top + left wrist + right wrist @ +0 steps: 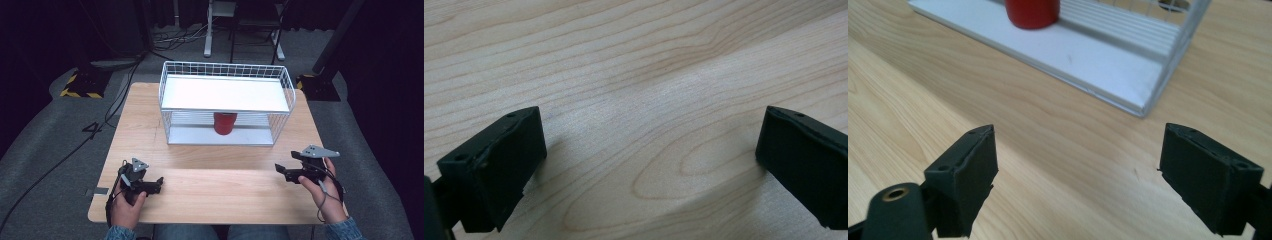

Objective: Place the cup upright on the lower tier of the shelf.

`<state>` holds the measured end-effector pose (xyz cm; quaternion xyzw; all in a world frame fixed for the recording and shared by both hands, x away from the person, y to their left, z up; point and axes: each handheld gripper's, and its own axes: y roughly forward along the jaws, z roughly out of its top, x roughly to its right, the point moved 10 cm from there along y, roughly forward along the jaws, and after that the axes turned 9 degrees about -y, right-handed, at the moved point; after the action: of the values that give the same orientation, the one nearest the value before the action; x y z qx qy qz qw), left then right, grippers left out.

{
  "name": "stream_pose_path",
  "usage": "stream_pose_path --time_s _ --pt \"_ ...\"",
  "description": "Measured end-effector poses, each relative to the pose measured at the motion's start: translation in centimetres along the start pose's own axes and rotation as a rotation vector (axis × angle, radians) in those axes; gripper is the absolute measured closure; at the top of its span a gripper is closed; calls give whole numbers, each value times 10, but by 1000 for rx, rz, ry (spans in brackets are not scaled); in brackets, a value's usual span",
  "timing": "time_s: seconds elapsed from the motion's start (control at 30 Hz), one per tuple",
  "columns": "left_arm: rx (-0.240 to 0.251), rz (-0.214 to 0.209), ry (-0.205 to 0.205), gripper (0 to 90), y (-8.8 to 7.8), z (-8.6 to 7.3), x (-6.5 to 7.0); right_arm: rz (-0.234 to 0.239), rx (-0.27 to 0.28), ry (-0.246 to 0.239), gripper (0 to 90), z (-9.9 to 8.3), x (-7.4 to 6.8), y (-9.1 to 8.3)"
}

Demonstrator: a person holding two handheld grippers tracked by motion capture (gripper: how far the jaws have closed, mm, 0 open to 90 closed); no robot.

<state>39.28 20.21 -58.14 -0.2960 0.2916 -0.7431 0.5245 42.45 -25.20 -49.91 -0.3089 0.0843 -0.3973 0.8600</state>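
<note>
A red cup (225, 123) stands on the lower shelf of a white wire rack (170, 75) at the far middle of the table (210, 180), under the rack's upper shelf. The left gripper (649, 150) sits at the near left and the right gripper (1078, 170) at the near right, both well apart from the rack, each with jaws spread wide and holding nothing. Judged risk: any reach for the cup must pass through the low front opening, where a jaw could strike the upper shelf or wires and shift the rack, or clip the cup and tip it.
</note>
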Motion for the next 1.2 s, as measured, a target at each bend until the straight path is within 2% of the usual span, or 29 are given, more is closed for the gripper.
stream_pose_path --time_s 0.3,0.5,0.6,0.93,1.0,1.2 --pt "0 0 0 1 0 0 0 -50 -53 33 160 -35 9 -8" --pt "1 0 -1 1 0 0 0 -67 -97 76 160 -60 13 -4" --pt "0 0 0 1 0 0 0 -60 -110 89 161 -69 12 -2" --pt "0 0 0 1 0 0 0 -61 -150 67 156 -87 10 6" --pt "-1 0 1 1 0 0 0 -80 -140 48 150 -88 10 8" --pt "0 0 0 1 0 0 0 -82 -117 40 133 -87 10 10"
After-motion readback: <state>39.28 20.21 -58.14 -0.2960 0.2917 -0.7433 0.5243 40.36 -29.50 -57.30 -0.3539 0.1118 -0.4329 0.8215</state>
